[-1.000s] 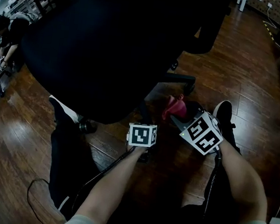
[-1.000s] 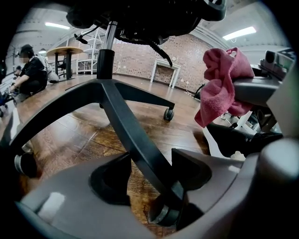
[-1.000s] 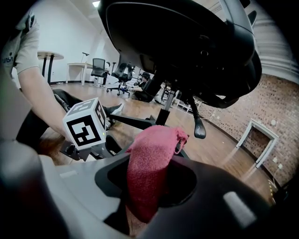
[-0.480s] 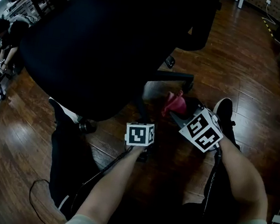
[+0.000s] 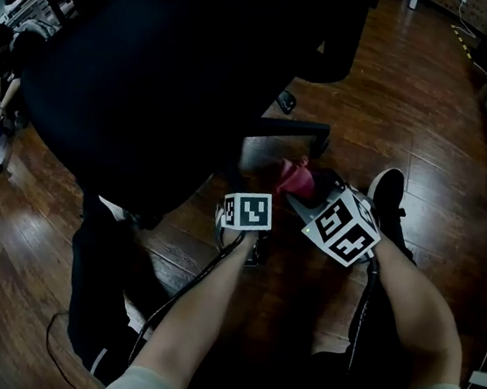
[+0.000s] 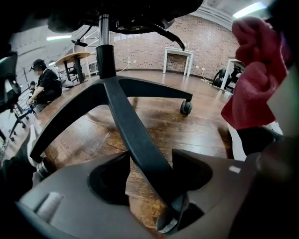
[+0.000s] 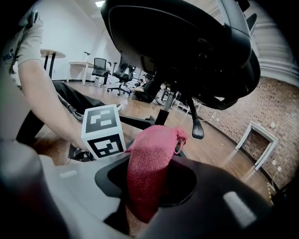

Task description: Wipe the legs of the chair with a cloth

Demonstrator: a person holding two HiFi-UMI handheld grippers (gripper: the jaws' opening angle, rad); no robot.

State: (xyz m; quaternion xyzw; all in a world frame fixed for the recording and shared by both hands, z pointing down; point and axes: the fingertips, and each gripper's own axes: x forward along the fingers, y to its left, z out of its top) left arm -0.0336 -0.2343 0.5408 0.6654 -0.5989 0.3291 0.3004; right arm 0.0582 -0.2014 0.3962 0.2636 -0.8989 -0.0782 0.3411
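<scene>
Left gripper [image 6: 149,161] is reaching under the chair seat [image 5: 153,72], jaws standing wide on either side of one black chair leg [image 6: 133,133]. Both inner faces are looking pressed against the leg, and the jaws have just been opening a bit with the leg still between them. That leg is running down from the centre column [image 6: 106,46] to a near caster [image 6: 170,219] at the bottom of the left gripper view. Another leg is stretching right, ending in a far caster [image 6: 186,107] on the wooden floor [image 5: 428,124].

Right gripper [image 7: 149,172] is clamping a red cloth [image 7: 154,144], which is bunching up and sticking out past the jaws. In the head view the cloth is sitting just right of the left gripper and near the chair base, off the floor. Cannot tell if it is touching any leg.

A black shoe [image 5: 390,198] is resting on the floor beside the right gripper. A person [image 6: 46,84] is sitting in the background at left.
</scene>
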